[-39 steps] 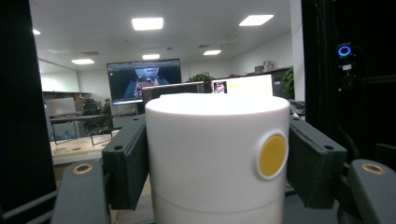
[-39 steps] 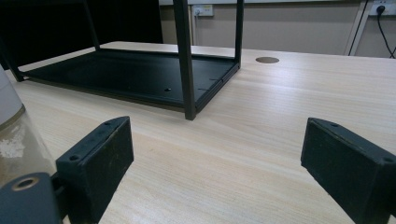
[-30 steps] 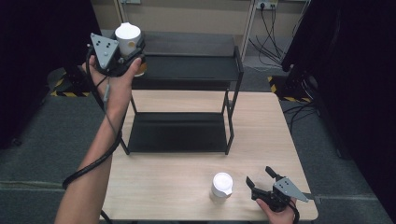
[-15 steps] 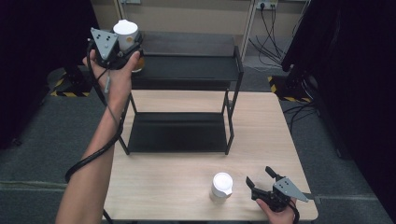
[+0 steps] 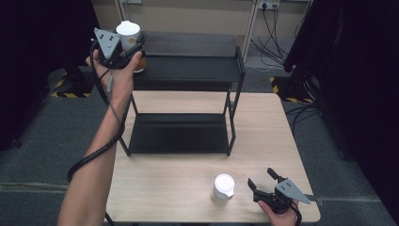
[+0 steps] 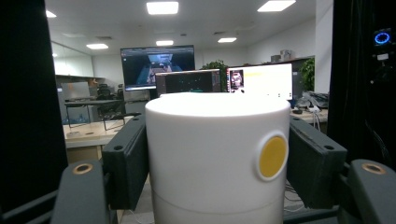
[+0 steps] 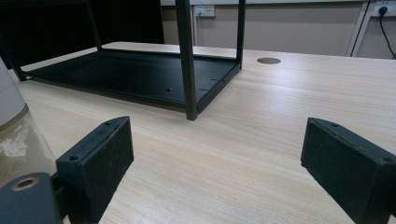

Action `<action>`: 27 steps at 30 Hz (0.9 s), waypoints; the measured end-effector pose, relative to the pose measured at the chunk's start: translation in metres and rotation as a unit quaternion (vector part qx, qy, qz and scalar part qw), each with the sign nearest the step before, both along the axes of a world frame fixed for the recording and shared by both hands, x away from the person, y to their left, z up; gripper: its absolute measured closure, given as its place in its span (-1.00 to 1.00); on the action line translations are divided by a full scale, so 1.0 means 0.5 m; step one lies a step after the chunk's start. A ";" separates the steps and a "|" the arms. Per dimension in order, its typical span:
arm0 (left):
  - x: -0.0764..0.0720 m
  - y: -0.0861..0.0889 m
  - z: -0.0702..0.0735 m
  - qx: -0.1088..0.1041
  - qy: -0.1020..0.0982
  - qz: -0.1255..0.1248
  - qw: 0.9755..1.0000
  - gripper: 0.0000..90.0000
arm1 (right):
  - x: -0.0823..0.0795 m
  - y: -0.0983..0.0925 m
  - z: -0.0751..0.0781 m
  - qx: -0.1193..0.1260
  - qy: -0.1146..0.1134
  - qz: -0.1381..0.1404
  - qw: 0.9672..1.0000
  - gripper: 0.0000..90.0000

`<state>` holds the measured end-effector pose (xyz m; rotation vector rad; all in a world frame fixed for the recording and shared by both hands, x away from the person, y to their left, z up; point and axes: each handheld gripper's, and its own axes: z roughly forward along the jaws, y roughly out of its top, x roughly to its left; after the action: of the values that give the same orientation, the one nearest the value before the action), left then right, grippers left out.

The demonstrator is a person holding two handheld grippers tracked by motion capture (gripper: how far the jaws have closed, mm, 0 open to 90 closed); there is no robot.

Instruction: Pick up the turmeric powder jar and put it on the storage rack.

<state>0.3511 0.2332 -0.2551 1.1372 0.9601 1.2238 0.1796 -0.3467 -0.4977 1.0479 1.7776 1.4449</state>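
Holding a white-lidded jar (image 6: pixel 217 158) in my left gripper (image 5: pixel 123 44), jaws clamped on its lid, raised above the left end of the black rack's (image 5: pixel 188 70) top shelf. My right gripper (image 5: pixel 266 184) rests on the table (image 5: pixel 160 188), jaws spread, empty, just beside a second white-lidded jar (image 5: pixel 223 187).
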 end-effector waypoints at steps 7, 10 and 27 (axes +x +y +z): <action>0.006 0.006 -0.006 -0.010 -0.001 -0.005 1.000 -0.32 | 0.000 0.000 -0.001 -0.001 -0.001 0.001 1.000 -0.78; 0.009 0.013 -0.009 -0.012 -0.003 -0.011 1.000 -0.32 | 0.000 0.000 0.000 -0.002 0.000 0.002 1.000 -0.78; -0.035 0.016 -0.020 -0.006 -0.013 -0.017 1.000 -0.69 | 0.000 0.001 0.000 -0.006 -0.003 0.003 1.000 -0.80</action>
<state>0.3334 0.2414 -0.2651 1.1211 0.9242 1.2018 0.1794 -0.3460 -0.4975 1.0321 1.7848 1.4382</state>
